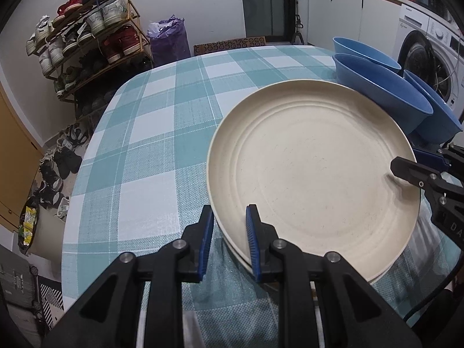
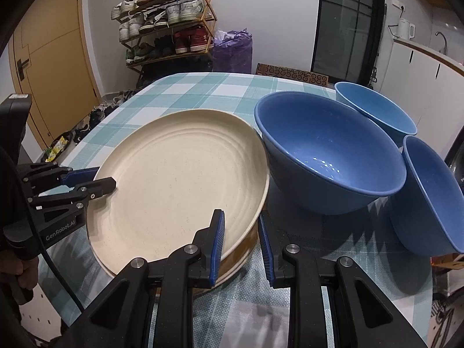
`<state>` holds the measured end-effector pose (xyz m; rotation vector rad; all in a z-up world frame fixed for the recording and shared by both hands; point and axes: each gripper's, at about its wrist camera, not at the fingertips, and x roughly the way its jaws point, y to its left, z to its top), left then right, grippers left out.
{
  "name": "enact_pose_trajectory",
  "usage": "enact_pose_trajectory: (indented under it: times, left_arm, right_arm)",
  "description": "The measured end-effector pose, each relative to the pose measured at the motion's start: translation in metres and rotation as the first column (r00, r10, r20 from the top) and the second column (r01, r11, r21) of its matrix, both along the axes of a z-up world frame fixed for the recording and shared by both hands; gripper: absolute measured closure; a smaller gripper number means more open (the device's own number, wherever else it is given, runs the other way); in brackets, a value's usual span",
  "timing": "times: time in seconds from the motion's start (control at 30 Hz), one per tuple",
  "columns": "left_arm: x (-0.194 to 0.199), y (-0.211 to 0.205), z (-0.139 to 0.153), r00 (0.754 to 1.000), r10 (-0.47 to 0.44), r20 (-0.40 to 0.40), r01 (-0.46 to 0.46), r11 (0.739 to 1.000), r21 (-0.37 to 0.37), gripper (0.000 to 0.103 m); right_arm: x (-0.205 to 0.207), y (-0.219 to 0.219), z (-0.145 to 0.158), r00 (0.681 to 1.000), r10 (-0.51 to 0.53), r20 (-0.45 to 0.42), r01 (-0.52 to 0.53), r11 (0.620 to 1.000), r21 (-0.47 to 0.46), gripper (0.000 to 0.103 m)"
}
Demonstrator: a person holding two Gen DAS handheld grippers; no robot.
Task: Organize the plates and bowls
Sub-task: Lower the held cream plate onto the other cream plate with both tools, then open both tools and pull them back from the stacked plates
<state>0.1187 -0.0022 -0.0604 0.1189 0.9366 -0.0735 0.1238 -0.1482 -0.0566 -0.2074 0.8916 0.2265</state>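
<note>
A cream plate (image 1: 313, 174) (image 2: 179, 179) lies on top of another plate on the checked table. My left gripper (image 1: 229, 232) is open, its fingers on either side of the plates' near-left rim. My right gripper (image 2: 240, 232) is open, its fingers astride the plates' near-right rim; it also shows in the left wrist view (image 1: 406, 171). The left gripper shows in the right wrist view (image 2: 95, 181). Three blue bowls stand to the right of the plates: a large one (image 2: 327, 156) (image 1: 380, 92), one behind it (image 2: 377, 110) (image 1: 362, 50), one at the far right (image 2: 429, 197) (image 1: 435, 107).
The table (image 1: 162, 121) has a blue-and-white checked cloth with rounded edges. A shoe rack (image 1: 90, 34) and purple bag (image 1: 168, 40) stand beyond it. A washing machine (image 1: 429, 58) is at the right. Shoes lie on the floor at the left.
</note>
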Motion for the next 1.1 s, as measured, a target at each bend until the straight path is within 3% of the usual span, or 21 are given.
enact_pose_trajectory:
  times: [0.7, 1.1]
  left_arm:
    - [0.001, 0.0, -0.001, 1.0, 0.006, -0.002, -0.006, 1.0, 0.0, 0.082]
    - [-0.001, 0.003, 0.0, 1.0, 0.012, -0.022, -0.013, 0.998, -0.059, 0.068]
  right_arm:
    - [0.0, 0.007, -0.01, 1.0, 0.002, -0.017, -0.003, 0.998, -0.061, 0.079]
    - [0.003, -0.002, -0.013, 0.999, -0.001, -0.049, 0.001, 1.0, -0.007, 0.076]
